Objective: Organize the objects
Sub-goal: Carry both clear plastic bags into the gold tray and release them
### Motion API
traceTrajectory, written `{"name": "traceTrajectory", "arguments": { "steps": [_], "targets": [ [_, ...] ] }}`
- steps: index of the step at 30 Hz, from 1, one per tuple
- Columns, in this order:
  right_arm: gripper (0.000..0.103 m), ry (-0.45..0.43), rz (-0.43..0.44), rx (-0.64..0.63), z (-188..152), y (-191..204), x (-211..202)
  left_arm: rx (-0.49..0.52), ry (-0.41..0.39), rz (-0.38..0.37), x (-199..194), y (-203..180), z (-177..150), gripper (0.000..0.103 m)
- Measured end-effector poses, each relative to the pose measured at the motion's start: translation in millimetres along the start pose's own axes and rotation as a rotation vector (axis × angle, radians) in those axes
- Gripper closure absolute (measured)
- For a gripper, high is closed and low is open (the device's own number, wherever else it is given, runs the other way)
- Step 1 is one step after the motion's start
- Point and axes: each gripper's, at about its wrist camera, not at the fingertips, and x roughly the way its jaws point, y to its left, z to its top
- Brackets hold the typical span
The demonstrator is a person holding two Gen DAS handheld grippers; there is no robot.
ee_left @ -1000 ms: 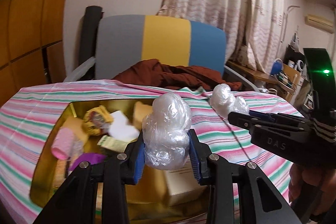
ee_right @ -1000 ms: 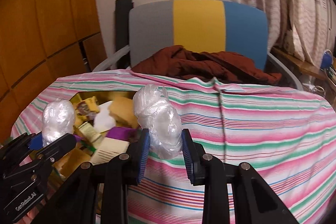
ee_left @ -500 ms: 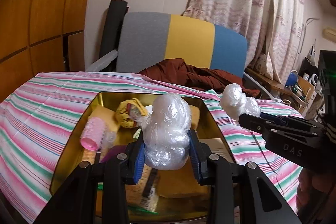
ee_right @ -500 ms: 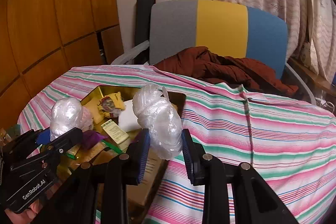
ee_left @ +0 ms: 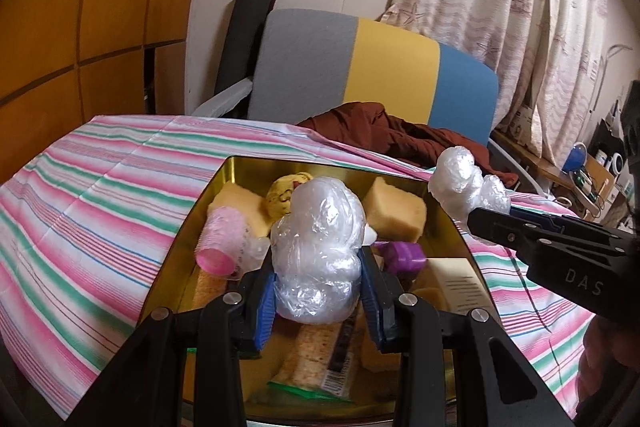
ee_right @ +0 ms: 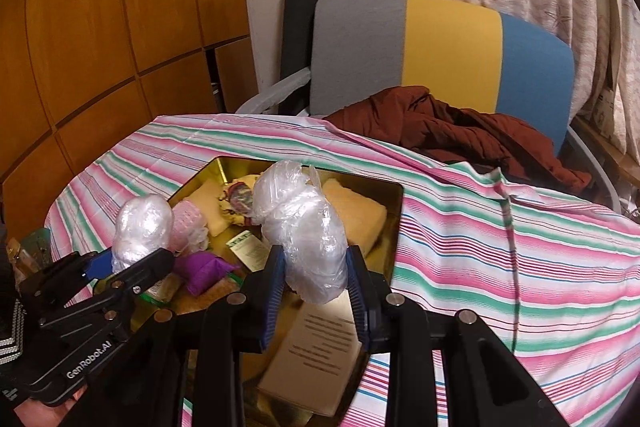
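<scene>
Presently, a crumpled ball of clear plastic film point(ee_left: 318, 251) is pinched between the blue pads of the left gripper point(ee_left: 319, 301), and a second, longer bundle of clear plastic wrap point(ee_right: 304, 227) is clamped likewise in the right gripper point(ee_right: 315, 291). Both bundles are held above the gold-coloured rectangular metal tin point(ee_left: 188, 227), which rests on the pink, green and white striped tablecloth point(ee_left: 100, 195).

Several risks can be judged from here. The film is slick and springy, so either bundle could be squeezed out of the pads or snagged on them at release, and then be dragged back out of the tin. The tin is already crowded: a pink mesh hair roller point(ee_left: 222, 241), yellow sponge blocks point(ee_left: 394, 213), a purple pouch point(ee_left: 402, 257) and a printed paper slip point(ee_right: 316, 343) leave little bare floor. A light bundle dropped on this pile could roll over the rim onto the cloth. With both grippers close together over one opening, a collision between them is also possible if both are lowered at once.
</scene>
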Motion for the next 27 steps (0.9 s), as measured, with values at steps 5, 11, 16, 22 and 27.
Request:
{"name": "traceTrajectory", "arguments": {
  "steps": [5, 11, 16, 22, 27],
  "targets": [
    [0.073, 0.007, 0.013, -0.005, 2.6, 6.2, 4.0, -0.006, -0.001, 0.010, 1.4, 7.1, 1.7, 0.066],
    [0.073, 0.036, 0.008, 0.050, 4.6, -1.8, 10.5, -0.009, 0.011, 0.006, 7.6, 11.7, 8.2, 0.066],
    [0.070, 0.067, 0.044, 0.108, 1.1, -7.1, 16.7, 0.009, 0.044, -0.011, 17.3, 8.2, 11.2, 0.056],
    [0.064, 0.093, 0.077, 0.181, -3.8, -16.8, 21.7, -0.039, 0.002, 0.036, 11.2, 14.4, 19.3, 0.008],
    [0.064, 0.098, 0.067, 0.200, -5.8, -22.4, 19.7, -0.023, 0.007, 0.080, 4.1, 12.6, 19.4, 0.003]
  ]
}}
